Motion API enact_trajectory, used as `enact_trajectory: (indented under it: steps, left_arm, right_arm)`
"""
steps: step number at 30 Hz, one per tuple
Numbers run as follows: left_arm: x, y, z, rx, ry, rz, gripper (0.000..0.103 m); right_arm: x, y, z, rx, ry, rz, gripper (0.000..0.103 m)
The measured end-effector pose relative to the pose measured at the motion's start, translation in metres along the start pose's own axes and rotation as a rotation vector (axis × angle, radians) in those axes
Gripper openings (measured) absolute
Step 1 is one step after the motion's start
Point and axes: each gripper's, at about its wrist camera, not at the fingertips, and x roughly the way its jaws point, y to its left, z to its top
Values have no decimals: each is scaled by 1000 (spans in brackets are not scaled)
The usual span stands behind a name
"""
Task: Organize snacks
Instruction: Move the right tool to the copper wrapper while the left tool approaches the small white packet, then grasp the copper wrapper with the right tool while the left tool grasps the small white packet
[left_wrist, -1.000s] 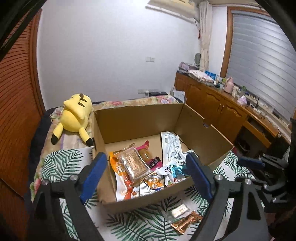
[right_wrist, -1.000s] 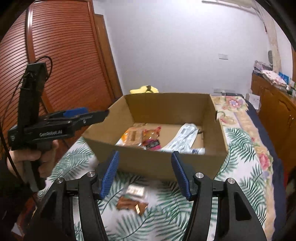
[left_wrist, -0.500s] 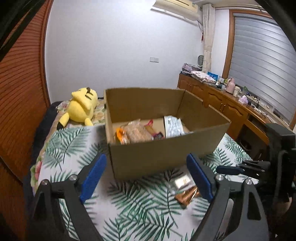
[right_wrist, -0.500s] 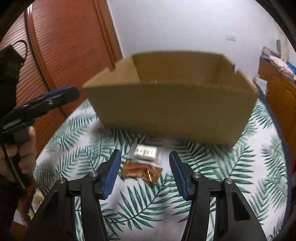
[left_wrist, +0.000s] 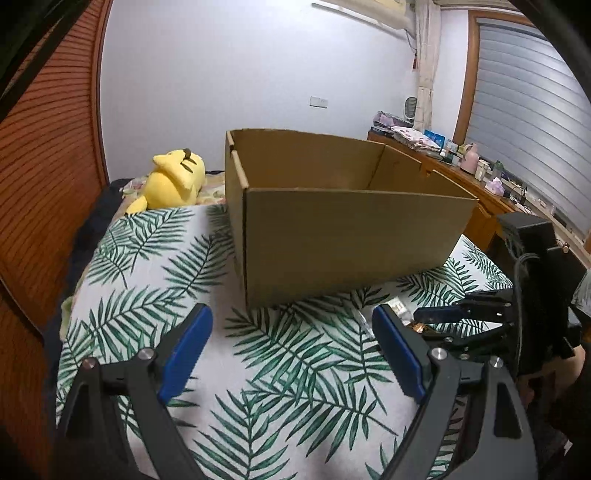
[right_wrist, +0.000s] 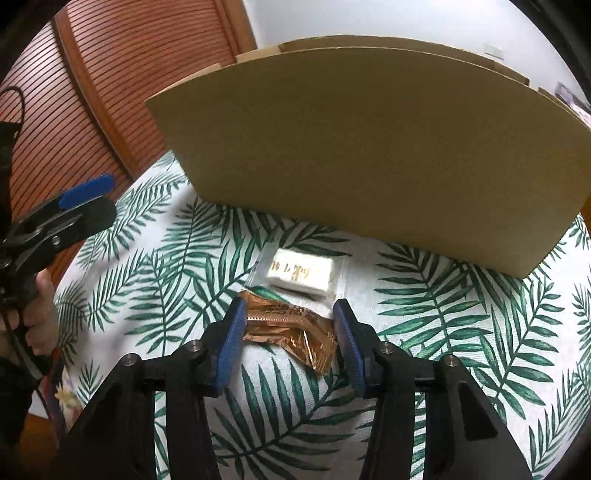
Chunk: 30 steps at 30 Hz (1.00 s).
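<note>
A brown cardboard box (left_wrist: 343, 236) stands on the leaf-print cloth; its contents are hidden by its front wall, which also fills the right wrist view (right_wrist: 369, 147). In front of it lie a copper foil snack packet (right_wrist: 291, 330) and a clear-wrapped white snack (right_wrist: 301, 273). My right gripper (right_wrist: 288, 332) is open, low over the cloth, with its blue fingers on either side of the copper packet. It also shows in the left wrist view (left_wrist: 424, 321). My left gripper (left_wrist: 291, 350) is open and empty above the cloth, left of the snacks.
A yellow plush toy (left_wrist: 173, 181) lies behind the box on the left. A slatted wooden door (left_wrist: 44, 155) is on the left. A wooden sideboard (left_wrist: 480, 184) with clutter runs along the right wall under the blinds.
Both grippers have dropped low toward the cloth. The right gripper has moved forward so its fingers now straddle the copper packet. The box's inside has gone out of sight.
</note>
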Motion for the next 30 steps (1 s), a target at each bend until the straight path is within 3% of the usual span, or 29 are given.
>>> enact_trajectory:
  steps: [12,19,21,23,24,30]
  left_arm:
    - [20,-4,-13,19,49,0,89]
    - [40,-17,-14,54,95,4,88]
    - [44,-20,-12,58,101,0,88]
    - [48,-24,-10,66,106,-3,88]
    - [50,-27,-8,71,107,-7,88]
    - [66,-43,-2,95,125,-44,88]
  right_arm:
    - [-6,23,-12,-120,39,21,55]
    - [3,38,-20,-209,49,-60,60]
    - [2,37,-21,-201,43,-68,55]
    - [-1,35,-20,-189,33,-75,30]
    - [-1,33,-20,-178,30,-72,26]
    - [-12,23,-28,-134,-7,-59,20]
